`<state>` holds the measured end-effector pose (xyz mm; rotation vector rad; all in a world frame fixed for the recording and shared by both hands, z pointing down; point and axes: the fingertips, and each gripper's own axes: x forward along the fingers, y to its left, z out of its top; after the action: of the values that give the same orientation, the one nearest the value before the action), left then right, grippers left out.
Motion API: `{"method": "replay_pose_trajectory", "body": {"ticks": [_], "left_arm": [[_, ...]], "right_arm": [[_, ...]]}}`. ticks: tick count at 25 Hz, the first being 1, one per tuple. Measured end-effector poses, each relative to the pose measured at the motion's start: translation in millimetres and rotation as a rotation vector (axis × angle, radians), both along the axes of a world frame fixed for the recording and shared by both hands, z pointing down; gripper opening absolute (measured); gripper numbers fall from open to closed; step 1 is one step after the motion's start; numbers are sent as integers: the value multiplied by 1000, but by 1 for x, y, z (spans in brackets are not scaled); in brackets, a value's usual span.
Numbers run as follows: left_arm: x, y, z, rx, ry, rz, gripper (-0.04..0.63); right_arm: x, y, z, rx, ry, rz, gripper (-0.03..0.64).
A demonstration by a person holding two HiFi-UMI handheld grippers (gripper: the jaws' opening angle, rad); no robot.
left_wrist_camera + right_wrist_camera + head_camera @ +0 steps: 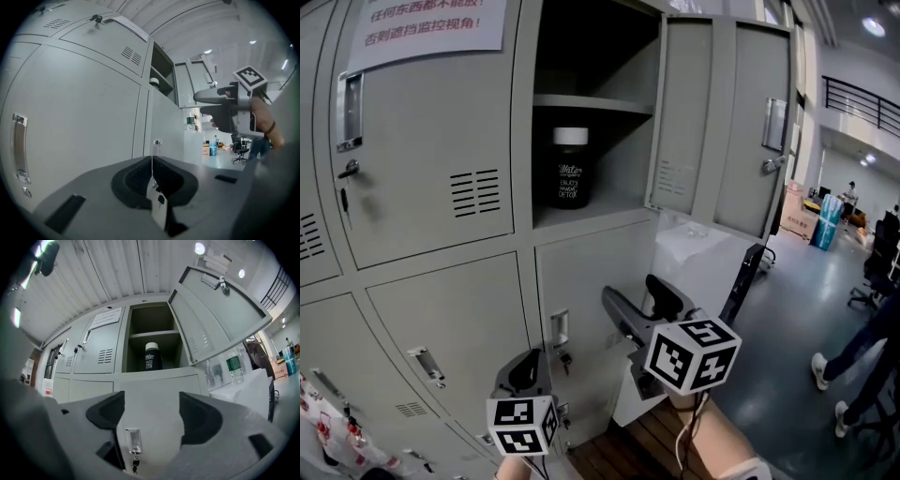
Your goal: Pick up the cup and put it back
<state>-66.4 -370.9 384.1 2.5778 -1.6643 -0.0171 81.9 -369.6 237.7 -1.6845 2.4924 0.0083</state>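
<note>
cup (570, 169): black, white lid, upright on the floor of the open locker compartment (619, 159), under its shelf (591, 103). compartment door (722, 122) swung out to the right. right gripper (152, 414): jaws apart, nothing between them, facing the closed locker front below the cup, well apart from it. left gripper (152, 174): lower down, jaws together, empty, close to the lower locker fronts.

sign | I read red "任何东西都不能放!否则遮挡监控视角!" on the locker-door notice (427, 23) | cup (571, 169) label: white print, I can't read it
</note>
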Motion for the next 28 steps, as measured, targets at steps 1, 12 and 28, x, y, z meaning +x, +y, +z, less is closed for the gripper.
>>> {"method": "replay_pose_trajectory", "body": {"ticks": [1, 12, 28], "left_arm": [[-2, 1, 0, -2, 2, -1, 9], [-32, 13, 1, -13, 20, -49, 9], [-59, 14, -21, -10, -25, -117, 9]], "right_arm": [[-4, 1, -4, 6, 5, -11, 373], [-37, -13, -65, 48, 67, -69, 448], [-51, -90, -96, -34, 83, -47, 448]]}}
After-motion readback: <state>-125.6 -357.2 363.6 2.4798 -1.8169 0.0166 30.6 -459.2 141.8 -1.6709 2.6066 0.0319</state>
